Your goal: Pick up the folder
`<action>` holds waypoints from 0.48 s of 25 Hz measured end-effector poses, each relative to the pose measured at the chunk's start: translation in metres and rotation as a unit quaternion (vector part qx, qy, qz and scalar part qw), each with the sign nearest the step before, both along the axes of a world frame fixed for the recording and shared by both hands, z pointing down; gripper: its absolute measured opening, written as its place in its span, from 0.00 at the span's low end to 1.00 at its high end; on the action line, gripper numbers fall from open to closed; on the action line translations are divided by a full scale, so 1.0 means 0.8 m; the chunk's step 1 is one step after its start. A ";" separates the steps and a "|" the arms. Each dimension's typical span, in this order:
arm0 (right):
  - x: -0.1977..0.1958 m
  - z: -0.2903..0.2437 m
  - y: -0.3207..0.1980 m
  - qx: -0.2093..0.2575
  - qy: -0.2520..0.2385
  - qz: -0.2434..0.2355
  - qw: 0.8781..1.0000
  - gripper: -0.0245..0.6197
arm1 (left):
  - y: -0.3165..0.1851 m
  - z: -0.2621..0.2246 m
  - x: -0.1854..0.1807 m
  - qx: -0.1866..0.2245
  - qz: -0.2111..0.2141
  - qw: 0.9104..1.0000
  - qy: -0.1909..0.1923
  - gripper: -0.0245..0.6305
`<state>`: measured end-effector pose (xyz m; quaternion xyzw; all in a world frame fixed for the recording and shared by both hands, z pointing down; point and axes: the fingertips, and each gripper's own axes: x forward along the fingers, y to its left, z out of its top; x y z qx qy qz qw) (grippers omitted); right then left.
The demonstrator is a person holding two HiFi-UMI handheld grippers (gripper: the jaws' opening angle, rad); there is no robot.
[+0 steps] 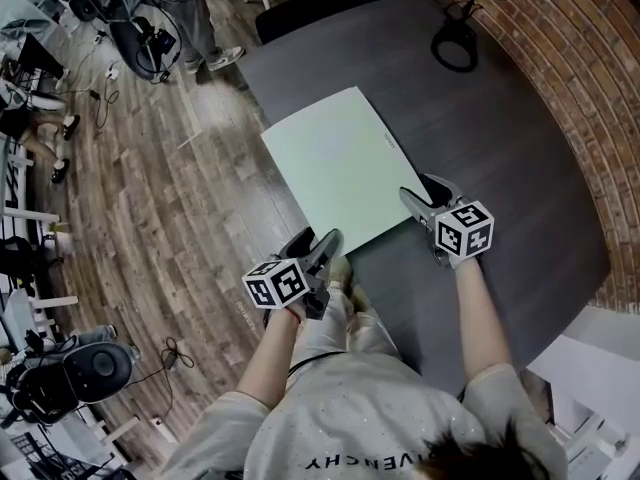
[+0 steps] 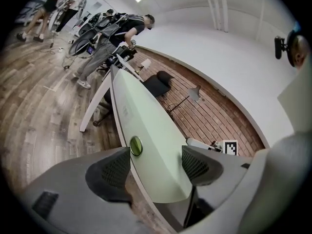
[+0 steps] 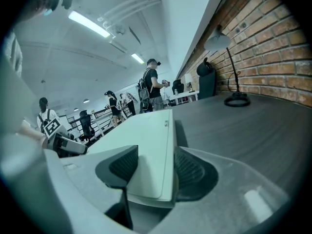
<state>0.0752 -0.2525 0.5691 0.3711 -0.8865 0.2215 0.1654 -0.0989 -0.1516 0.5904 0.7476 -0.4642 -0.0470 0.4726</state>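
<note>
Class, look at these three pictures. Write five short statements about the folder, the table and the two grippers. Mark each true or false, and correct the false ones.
1. A pale green folder lies on a dark table. True.
2. The left gripper is clamped shut on the folder. False: its jaws stand apart, with a folder corner between them.
3. The right gripper is at the folder's near edge. True.
4. The folder sits wholly within the table. False: its left side juts past the table's edge.
5. A lamp stands by the brick wall. True.
</note>
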 end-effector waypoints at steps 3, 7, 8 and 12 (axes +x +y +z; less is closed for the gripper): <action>-0.004 -0.002 0.001 0.001 -0.001 -0.004 1.000 0.40 | 0.004 0.004 -0.002 -0.009 -0.012 0.999 0.030 0.55; -0.005 -0.004 0.001 -0.001 -0.004 -0.004 1.000 0.40 | 0.003 0.004 -0.001 -0.011 -0.010 0.998 0.062 0.55; -0.006 -0.005 0.002 -0.001 -0.004 -0.004 1.000 0.40 | 0.002 0.004 -0.001 -0.012 -0.009 0.998 0.066 0.55; -0.007 -0.006 0.002 -0.001 -0.004 -0.003 1.000 0.40 | 0.001 0.007 -0.002 -0.013 -0.008 0.997 0.075 0.55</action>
